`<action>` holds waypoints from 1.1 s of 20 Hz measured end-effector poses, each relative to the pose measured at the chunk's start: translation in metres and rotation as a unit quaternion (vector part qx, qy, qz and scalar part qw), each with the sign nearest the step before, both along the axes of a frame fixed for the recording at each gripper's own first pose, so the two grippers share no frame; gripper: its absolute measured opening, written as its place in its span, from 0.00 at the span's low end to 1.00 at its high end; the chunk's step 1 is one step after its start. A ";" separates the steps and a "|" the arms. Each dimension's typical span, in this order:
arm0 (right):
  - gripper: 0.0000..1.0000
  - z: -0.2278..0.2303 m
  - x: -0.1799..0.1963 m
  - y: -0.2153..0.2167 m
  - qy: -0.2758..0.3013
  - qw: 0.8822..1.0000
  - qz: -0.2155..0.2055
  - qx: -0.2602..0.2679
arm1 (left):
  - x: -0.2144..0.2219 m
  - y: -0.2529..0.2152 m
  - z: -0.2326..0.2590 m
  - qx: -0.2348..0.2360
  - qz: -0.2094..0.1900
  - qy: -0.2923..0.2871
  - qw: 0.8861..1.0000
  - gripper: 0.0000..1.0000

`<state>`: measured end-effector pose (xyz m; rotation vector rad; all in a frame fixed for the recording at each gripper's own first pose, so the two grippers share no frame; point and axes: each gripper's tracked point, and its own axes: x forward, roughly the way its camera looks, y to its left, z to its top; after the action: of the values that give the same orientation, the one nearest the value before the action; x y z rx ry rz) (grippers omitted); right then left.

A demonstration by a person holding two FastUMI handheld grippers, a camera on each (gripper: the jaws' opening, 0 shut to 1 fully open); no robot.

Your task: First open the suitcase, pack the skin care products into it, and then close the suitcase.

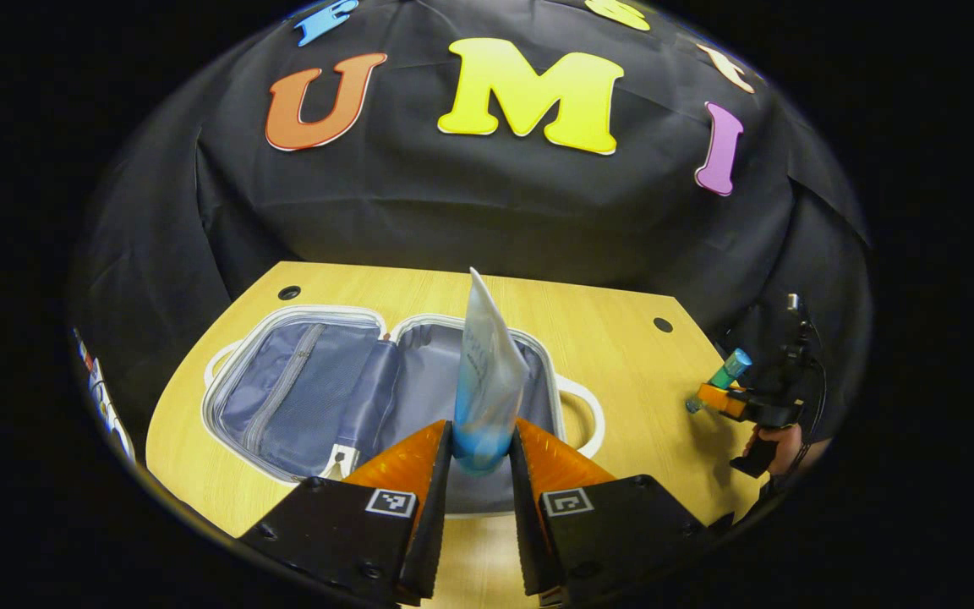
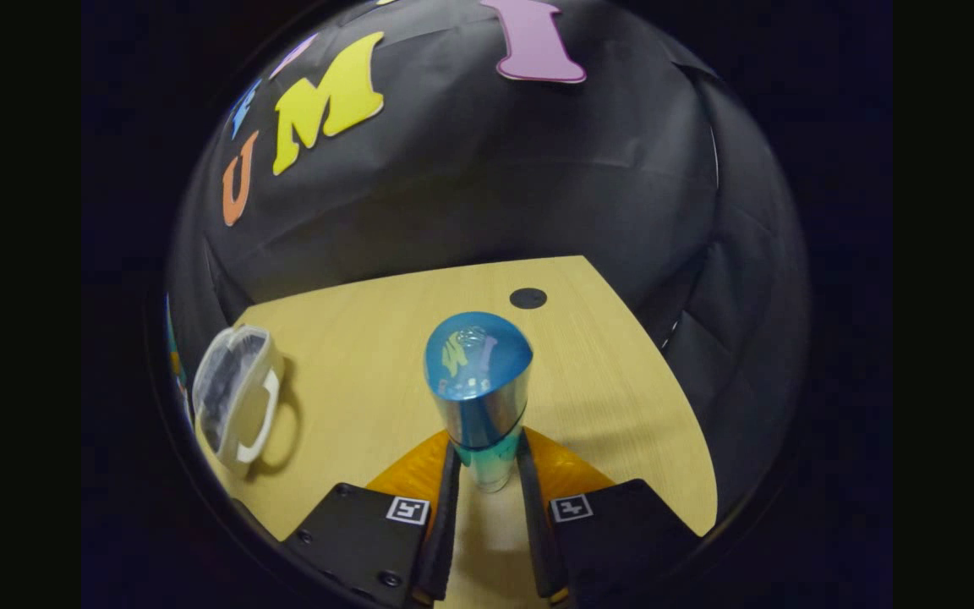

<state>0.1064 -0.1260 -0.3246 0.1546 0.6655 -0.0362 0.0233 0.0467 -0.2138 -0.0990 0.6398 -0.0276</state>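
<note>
I see the wooden table spread across the booth, with a dark round hole near its far right corner in my right gripper view. On it lies the suitcase, opened flat, its white rim and two white handles showing and its grey-blue lining with a zipped mesh pocket facing up. In my left gripper view it sits directly ahead of and below my fingers; in my right gripper view it lies well off to the left, near the table's edge.

My left gripper is clenched on a skin care tube: both fingers press on its blue lower end, and the pale, flat-crimped body rises upright between them, tilting slightly left at the top. The tube hangs above the suitcase's right half, over the open lining, not touching it as far as I can tell.

My right gripper is clenched on a bottle with a shiny blue top and a metallic, teal-tinted body; both fingers press on its lower part and it points forward and up out of the grip, above bare table. From my left gripper view I see that same gripper far to the right of the suitcase, held by a hand, the bottle slanting up from it.
</note>
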 end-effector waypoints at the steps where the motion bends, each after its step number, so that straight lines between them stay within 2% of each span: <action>1: 0.35 0.016 -0.009 0.000 -0.006 1.000 0.005 0.003 | 0.003 0.006 -0.006 -0.004 -0.006 0.007 1.000 0.40; 7: 0.32 0.138 -0.063 0.004 -0.065 0.997 0.044 0.009 | 0.024 0.027 -0.072 -0.043 -0.052 0.073 0.995 0.40; 9: 0.32 0.170 -0.081 0.006 -0.080 0.996 0.037 0.014 | 0.032 0.031 -0.091 -0.043 -0.061 0.093 0.993 0.40; 11: 0.29 0.190 -0.101 0.007 -0.088 0.996 0.021 0.024 | 0.034 0.028 -0.108 -0.065 -0.063 0.125 0.988 0.40; 14: 0.29 0.204 -0.123 0.010 -0.094 0.995 -0.002 0.035 | 0.036 0.033 -0.126 -0.069 -0.049 0.173 0.981 0.40; 15: 0.32 0.206 -0.128 0.011 -0.094 0.995 -0.006 0.034 | 0.036 0.035 -0.133 -0.066 -0.045 0.190 0.979 0.40; 16: 0.29 0.206 -0.133 0.011 -0.095 0.995 -0.009 0.032 | 0.034 0.038 -0.138 -0.059 -0.039 0.211 0.975 0.40; 17: 0.32 0.208 -0.137 0.013 -0.094 0.995 -0.010 0.033 | 0.036 0.038 -0.138 -0.058 -0.036 0.222 0.973 0.40; 21: 0.32 0.207 -0.145 0.023 -0.091 0.995 -0.009 0.038 | 0.046 0.042 -0.147 -0.028 -0.026 0.275 0.961 0.40; 22: 0.29 0.207 -0.144 0.026 -0.092 0.995 -0.007 0.038 | 0.045 0.043 -0.151 -0.017 -0.030 0.291 0.956 0.40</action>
<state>-0.0380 -0.0996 -0.1177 0.2326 0.4829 -0.0093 0.0687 0.0901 -0.3652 -0.1213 1.2318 -0.0683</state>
